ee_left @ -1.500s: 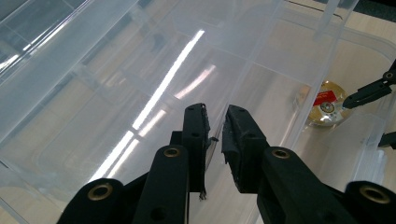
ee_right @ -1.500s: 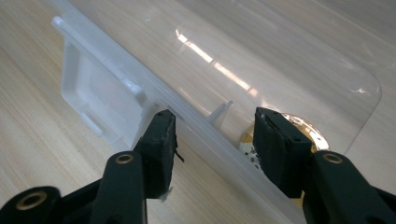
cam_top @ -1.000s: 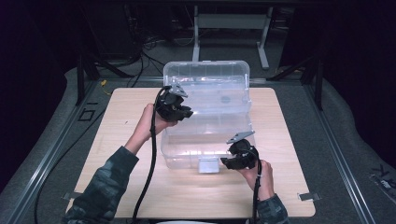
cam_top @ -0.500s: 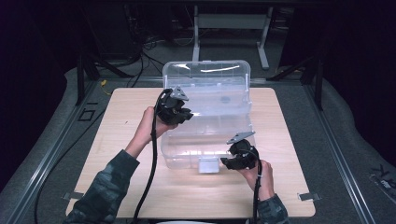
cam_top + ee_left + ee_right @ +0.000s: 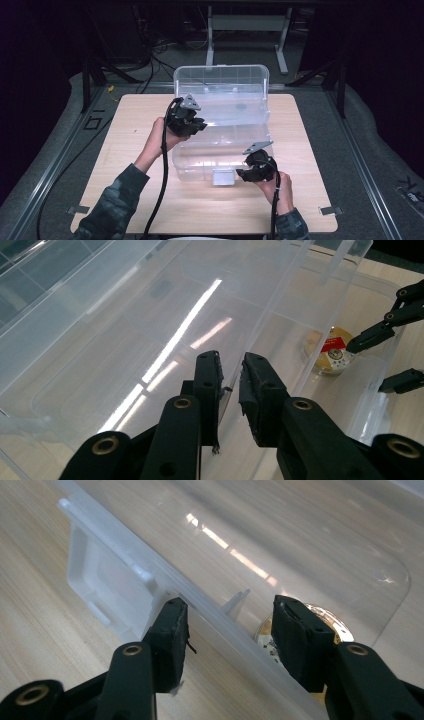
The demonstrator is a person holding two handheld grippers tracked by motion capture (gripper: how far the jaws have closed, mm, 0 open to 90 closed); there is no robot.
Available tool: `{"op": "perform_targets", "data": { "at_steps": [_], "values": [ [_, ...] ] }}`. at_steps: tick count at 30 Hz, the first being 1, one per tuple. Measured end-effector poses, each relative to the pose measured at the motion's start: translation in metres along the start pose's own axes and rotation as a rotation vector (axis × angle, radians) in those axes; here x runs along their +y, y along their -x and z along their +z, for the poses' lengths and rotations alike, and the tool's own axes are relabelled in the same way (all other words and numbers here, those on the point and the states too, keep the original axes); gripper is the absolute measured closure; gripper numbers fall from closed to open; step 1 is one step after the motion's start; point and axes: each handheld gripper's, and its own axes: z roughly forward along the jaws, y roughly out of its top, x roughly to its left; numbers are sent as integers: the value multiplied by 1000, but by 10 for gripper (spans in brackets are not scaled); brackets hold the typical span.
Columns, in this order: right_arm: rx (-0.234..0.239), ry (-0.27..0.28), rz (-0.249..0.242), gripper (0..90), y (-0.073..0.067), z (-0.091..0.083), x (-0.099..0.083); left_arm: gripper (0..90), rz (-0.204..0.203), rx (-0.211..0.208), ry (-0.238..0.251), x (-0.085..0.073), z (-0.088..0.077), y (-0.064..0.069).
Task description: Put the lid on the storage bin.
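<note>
A clear plastic box [image 5: 220, 145] is sitting mid-surface [image 5: 125, 165], lid raised, with a small round tin [image 5: 332, 351] lying inside. The left gripper [image 5: 186, 121] is pinching the box's left rim, jaws nearly together, probably steadying it. The right gripper [image 5: 256, 170] is straddling the front rim beside the latch [image 5: 107, 592], jaws half spread; contact is hard to judge.

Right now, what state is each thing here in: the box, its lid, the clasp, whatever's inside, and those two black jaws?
Clear plastic box: open, on the table.
Lid: raised upright at the back.
Front latch: undone, hanging down.
Round gold tin: lying flat inside the box.
Left gripper: jaws shut on the box's side wall.
Right gripper: jaws open, straddling the front rim.
</note>
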Motion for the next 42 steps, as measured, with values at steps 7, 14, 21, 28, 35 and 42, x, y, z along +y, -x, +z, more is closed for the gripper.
{"op": "perform_targets", "data": {
  "at_steps": [7,14,21,28,35,42],
  "values": [
    [12,-1,0,491,2,1,0,773,-3,-6,3,-2,-1,2],
    [22,-15,-1,486,2,1,1,772,0,-3,-1,-3,-2,4],
    [23,-19,1,485,2,0,1,772,-5,-4,5,-5,-2,5],
    [12,0,5,481,1,2,0,772,-7,-3,-1,-5,-2,7],
    [15,-8,8,481,1,2,1,772,-9,-14,15,-7,-1,7],
    [19,-13,9,479,1,2,2,772,-9,-4,18,-9,-1,11]
  ]
}}
